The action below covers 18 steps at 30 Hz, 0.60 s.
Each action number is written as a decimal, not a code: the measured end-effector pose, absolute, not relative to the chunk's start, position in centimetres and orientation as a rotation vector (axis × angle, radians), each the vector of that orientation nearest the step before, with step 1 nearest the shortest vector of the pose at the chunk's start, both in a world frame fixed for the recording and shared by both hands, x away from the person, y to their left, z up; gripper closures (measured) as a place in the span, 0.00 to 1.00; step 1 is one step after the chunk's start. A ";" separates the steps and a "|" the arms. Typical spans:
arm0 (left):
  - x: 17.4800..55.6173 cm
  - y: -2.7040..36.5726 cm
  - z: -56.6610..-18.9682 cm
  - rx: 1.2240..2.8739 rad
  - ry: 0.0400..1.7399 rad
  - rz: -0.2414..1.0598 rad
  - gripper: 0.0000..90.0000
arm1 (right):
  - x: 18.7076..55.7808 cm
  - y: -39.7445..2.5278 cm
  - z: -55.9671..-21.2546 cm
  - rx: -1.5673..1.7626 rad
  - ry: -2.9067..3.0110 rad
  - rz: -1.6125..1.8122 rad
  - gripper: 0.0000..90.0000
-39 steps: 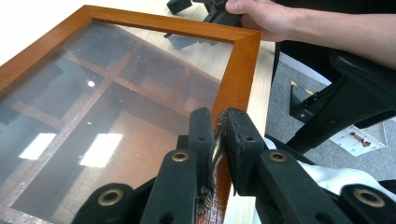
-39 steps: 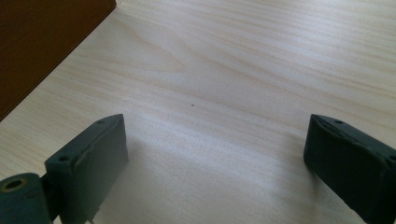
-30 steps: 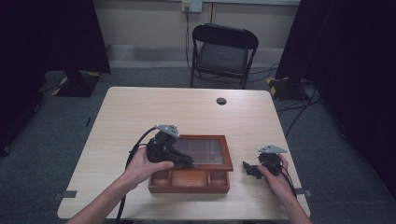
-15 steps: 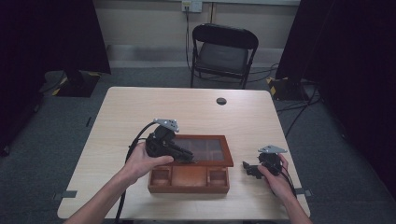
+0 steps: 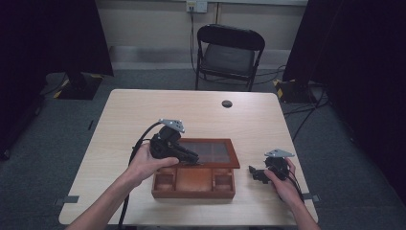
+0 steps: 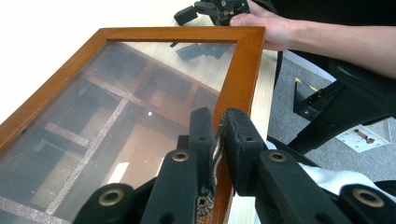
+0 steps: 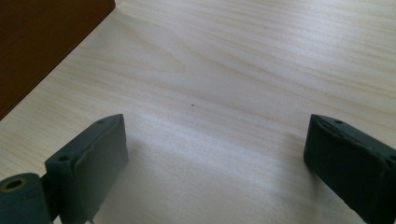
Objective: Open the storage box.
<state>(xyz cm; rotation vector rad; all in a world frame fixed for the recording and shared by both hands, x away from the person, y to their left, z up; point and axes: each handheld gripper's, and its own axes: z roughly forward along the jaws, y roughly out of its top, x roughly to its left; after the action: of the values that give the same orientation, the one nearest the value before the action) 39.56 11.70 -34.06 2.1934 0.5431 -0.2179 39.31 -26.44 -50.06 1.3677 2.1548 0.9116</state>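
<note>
- Pale wooden bench [image 5: 143, 115]: carries everything in play, with the work gathered toward the near edge.
- Reddish-brown wooden box [image 5: 194, 190] with small compartments: sits near the front of the bench, between the two hands. Shows its front row of compartments uncovered in the high view, and apparently empty.
- Glass-paned lid in a brown wooden frame [image 6: 240, 70]: stands lifted clear of the box's front wall and tilted up, seemingly hinged along the far side. Lets the dividers beneath be seen through the pane in the left gripper view. Counts, by judgement, as partly open and no more: neither laid fully back nor resting shut.
- Left hand-held gripper [image 5: 191, 158]: reaches in from the left over the box and is pinched narrow on the fitting at the lid's front rail, bearing the lid's weight.
- Right hand-held gripper [image 5: 256, 173]: rests on the bench just right of the box, apart from it. Holds nothing, with jaws spread wide over bare wood in the right gripper view; takes no part in the lift for now.
- Small ornate metal handle [image 6: 215, 149] on the lid's front rail: sits clamped between the left jaws, edge-on.
- Done so far, by judgement: handle gripped, lid raised off the box.
- Left to do, by judgement: swinging the lid on to a resting position, then letting go of the handle.
</note>
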 end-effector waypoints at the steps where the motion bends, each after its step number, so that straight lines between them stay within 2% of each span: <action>1: 39.6 11.7 -34.0 2.188 0.544 -0.222 0.90 | 39.3 -26.4 -50.1 1.368 2.154 0.911 0.06; 18: 40.2 11.7 -33.0 2.192 0.549 -0.204 0.91 | 39.3 -26.5 -50.1 1.366 2.156 0.911 0.06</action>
<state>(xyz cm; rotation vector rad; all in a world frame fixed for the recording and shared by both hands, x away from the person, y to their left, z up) 40.24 11.66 -32.97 2.1922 0.5493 -0.2041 39.32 -26.45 -50.06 1.3657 2.1561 0.9113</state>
